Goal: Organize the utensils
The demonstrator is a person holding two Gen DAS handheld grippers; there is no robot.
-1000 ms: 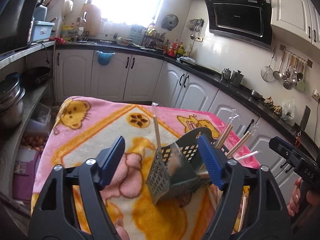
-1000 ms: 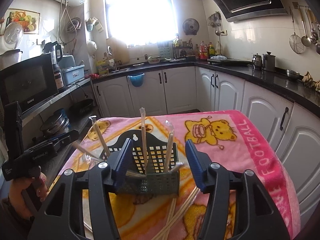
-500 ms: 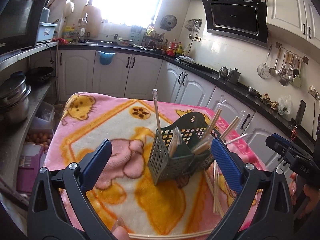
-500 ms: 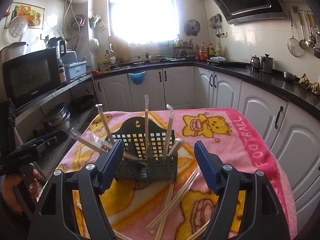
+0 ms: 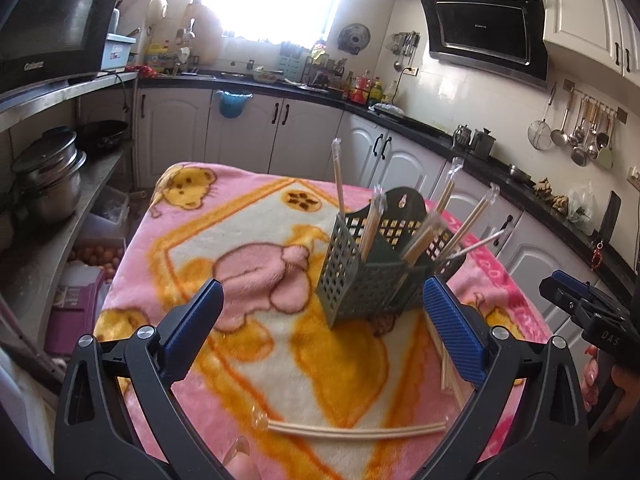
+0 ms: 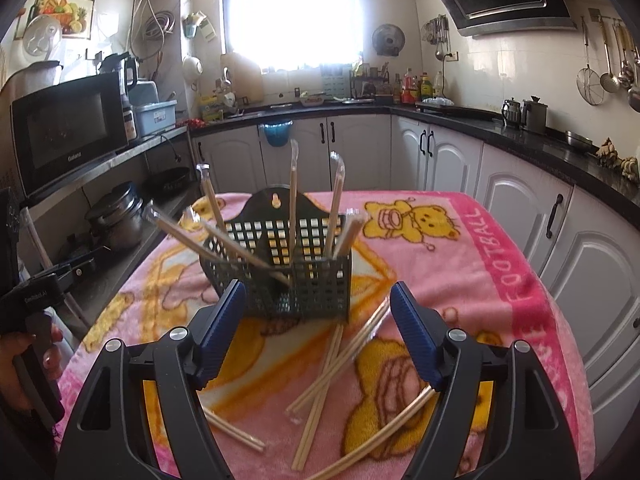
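Observation:
A dark green slotted utensil basket [image 5: 372, 276] [image 6: 288, 276] stands upright on the pink blanket [image 5: 260, 264] [image 6: 472, 264]. Several wrapped chopstick pairs [image 5: 468, 228] [image 6: 294, 196] stick up out of it. More wrapped pairs lie loose on the blanket: one [image 5: 356, 429] in front of my left gripper, several [image 6: 340, 356] in front of the basket. My left gripper [image 5: 320, 332] is open and empty, back from the basket. My right gripper [image 6: 316, 332] is open and empty, just short of the basket. Its body shows at the right in the left wrist view [image 5: 580, 312].
The blanket covers a small table in a kitchen. A shelf with metal pots [image 5: 48, 184] [image 6: 118, 216] and a microwave [image 6: 68, 128] runs along the left. White cabinets under a black counter [image 6: 520, 136] run along the back and right.
Both grippers have pulled back and up from the basket and opened wider. The loose chopsticks on the blanket have come into view.

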